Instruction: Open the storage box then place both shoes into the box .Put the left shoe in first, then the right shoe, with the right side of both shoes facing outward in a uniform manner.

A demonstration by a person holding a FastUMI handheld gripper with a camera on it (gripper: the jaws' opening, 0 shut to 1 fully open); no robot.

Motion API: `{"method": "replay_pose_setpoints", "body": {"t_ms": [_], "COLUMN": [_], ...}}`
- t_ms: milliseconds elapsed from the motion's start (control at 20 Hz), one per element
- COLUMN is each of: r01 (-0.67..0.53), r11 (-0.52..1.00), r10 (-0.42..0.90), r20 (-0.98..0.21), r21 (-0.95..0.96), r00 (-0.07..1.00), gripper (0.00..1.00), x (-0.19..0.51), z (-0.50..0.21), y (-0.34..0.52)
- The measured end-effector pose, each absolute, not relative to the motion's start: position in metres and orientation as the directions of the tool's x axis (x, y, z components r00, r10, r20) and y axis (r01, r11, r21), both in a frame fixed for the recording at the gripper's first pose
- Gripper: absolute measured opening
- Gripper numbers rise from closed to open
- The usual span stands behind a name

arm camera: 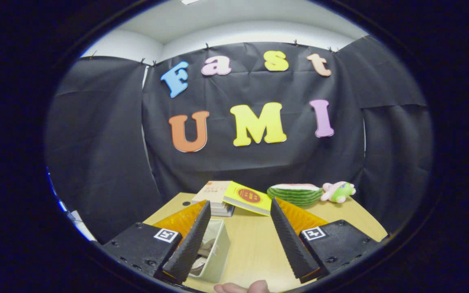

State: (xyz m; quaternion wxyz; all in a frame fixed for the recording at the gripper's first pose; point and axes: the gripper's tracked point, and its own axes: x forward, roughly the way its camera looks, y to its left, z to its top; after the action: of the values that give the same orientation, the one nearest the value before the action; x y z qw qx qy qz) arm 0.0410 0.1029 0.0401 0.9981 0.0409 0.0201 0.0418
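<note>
My gripper (240, 211) hangs above the wooden table (255, 248), its two black ribbed fingers (191, 240) spread wide apart with nothing between them but bare tabletop. A white storage box (217, 254) stands on the table just under the left finger, which hides part of it. The box's top is open, and a brownish shape that looks like a shoe (204, 249) lies inside it. Whether one or two shoes are in there cannot be made out.
Beyond the fingers, at the table's far edge, lie a stack of books (215, 195), a yellow book (248, 198) leaning on it, a watermelon-slice toy (295, 193) and a pink-green plush toy (337, 191). A fingertip of a hand (242, 287) shows at the near edge.
</note>
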Motion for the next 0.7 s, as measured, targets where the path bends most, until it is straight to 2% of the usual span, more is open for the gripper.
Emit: {"method": "replay_pose_setpoints", "body": {"t_ms": [200,350,700], "r01": [-0.011,0.003,0.007], "r11": [0.995,0.997,0.998], "r10": [0.008,-0.006,-0.014], "r20": [0.032,0.038,0.12], "r21": [0.097,0.076,0.055], "r00": [0.999,0.999,0.993], "gripper": [0.96,0.97,0.97], "x": [0.016,-0.002,-0.028], "z": [0.031,0.012,0.028], "y": [0.071,0.064,0.064]}}
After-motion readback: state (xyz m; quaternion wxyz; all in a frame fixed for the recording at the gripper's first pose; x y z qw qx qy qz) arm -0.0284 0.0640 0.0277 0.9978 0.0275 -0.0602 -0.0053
